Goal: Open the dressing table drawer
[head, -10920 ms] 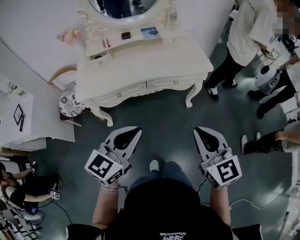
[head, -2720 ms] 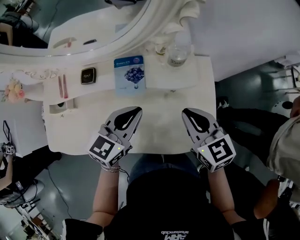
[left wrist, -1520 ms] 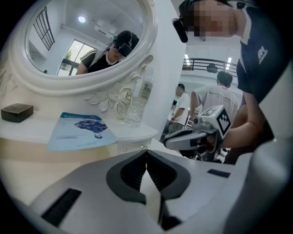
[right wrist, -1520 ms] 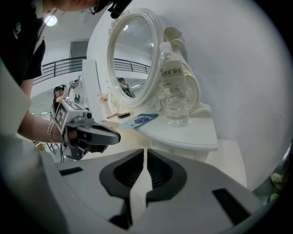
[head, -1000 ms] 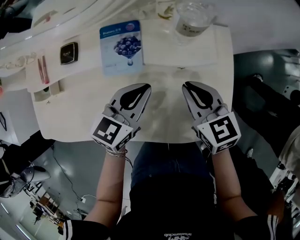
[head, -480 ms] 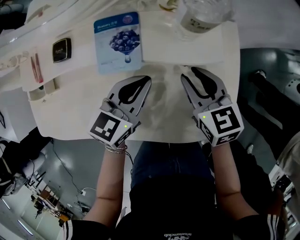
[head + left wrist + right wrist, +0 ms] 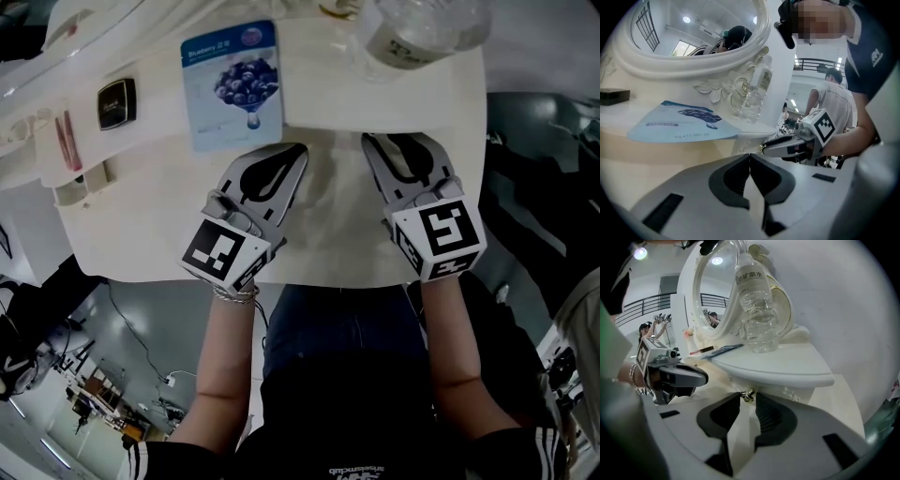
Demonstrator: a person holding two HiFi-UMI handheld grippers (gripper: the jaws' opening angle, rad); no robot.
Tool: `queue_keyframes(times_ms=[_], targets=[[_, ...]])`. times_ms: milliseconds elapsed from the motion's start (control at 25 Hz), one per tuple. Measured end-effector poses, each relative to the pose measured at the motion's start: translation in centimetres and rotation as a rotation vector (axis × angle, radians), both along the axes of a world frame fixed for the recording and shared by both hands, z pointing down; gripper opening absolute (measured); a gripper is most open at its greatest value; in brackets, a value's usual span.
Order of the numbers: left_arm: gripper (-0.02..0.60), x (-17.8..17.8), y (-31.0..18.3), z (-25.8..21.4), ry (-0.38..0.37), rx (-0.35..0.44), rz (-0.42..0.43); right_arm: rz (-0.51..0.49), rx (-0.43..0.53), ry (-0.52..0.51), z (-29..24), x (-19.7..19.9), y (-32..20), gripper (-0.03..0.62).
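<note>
A white dressing table (image 7: 328, 239) fills the head view, with a raised shelf (image 7: 394, 105) along its back. Under that shelf is a small drawer front (image 7: 790, 391) with a small metal knob (image 7: 747, 395). My right gripper (image 7: 748, 401) points at the knob, which sits at its tips between the two fingers. The jaws are closing, with a gap still showing beside the knob. In the head view the right gripper (image 7: 396, 142) reaches the shelf's edge. My left gripper (image 7: 750, 157) is shut on nothing and hovers over the tabletop, beside the right one (image 7: 292, 155).
On the shelf lie a blue face-mask packet (image 7: 232, 82), a clear water bottle (image 7: 422, 28) and a black compact (image 7: 116, 101). An oval mirror (image 7: 693, 33) rises behind. A person (image 7: 834, 101) stands off to the right, and the table's front edge is near my waist.
Both grippers have crept forward and down toward the raised shelf. The right jaws, shut a second ago, now stand apart around the knob. The left stays shut.
</note>
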State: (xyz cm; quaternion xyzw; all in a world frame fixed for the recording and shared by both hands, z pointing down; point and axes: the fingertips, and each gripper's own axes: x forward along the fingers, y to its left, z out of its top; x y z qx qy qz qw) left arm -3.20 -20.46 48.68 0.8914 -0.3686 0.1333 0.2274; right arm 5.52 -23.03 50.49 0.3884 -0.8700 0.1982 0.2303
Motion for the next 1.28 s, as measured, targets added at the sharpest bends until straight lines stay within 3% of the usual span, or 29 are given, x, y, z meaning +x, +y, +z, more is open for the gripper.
queue_keyframes(times_ms=[240, 1280], targets=[[0.018, 0.4, 0.0, -0.2, 0.029, 0.033, 0.018, -0.013, 0.016, 0.019, 0.1, -0.1, 0.2, 0.095], [0.018, 0.0, 2.8, -0.6, 0.025, 0.029, 0.026, -0.037, -0.010, 0.039, 0.1, 0.0, 3.3, 0.089]])
